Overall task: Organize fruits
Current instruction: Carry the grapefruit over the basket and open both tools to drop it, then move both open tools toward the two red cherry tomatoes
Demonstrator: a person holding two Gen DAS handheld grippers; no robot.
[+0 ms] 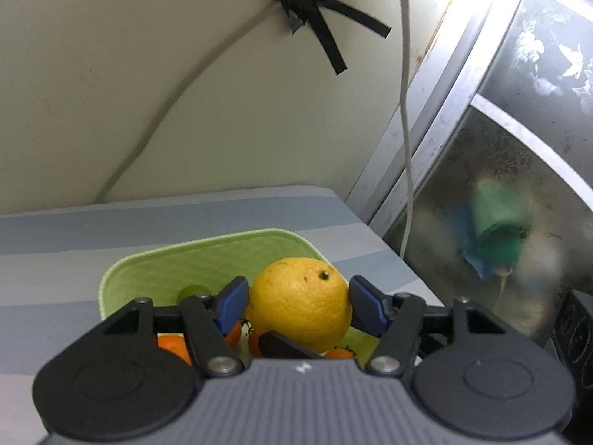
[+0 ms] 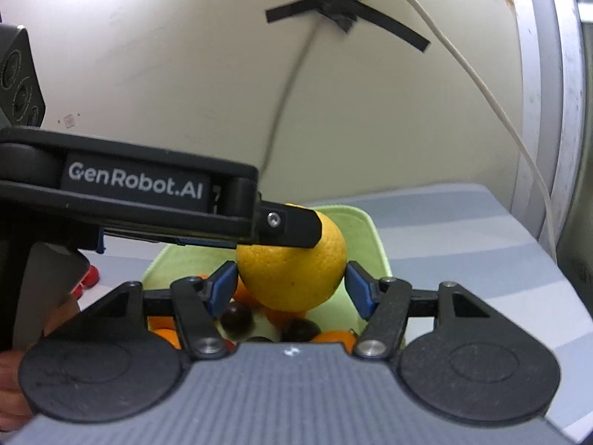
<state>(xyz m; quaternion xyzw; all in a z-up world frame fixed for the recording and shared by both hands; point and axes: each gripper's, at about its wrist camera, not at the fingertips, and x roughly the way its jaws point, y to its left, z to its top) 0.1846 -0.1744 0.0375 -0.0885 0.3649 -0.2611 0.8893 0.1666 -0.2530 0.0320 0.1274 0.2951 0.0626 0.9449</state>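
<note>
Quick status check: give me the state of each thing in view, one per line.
Left gripper: shut on the yellow orange.
Right gripper: shut on the same fruit.
Yellow orange: held above the tray.
Green tray: on the striped cloth, holding small oranges and dark fruits.

Table (image 1: 222,218), flat top covered in blue-and-grey striped cloth, stood against a cream wall. One light-green rectangular plastic tray (image 1: 207,248) with rounded corners lay directly on it, near the right edge. Small red round items (image 2: 87,278), blurred, lay left of the tray.
</note>
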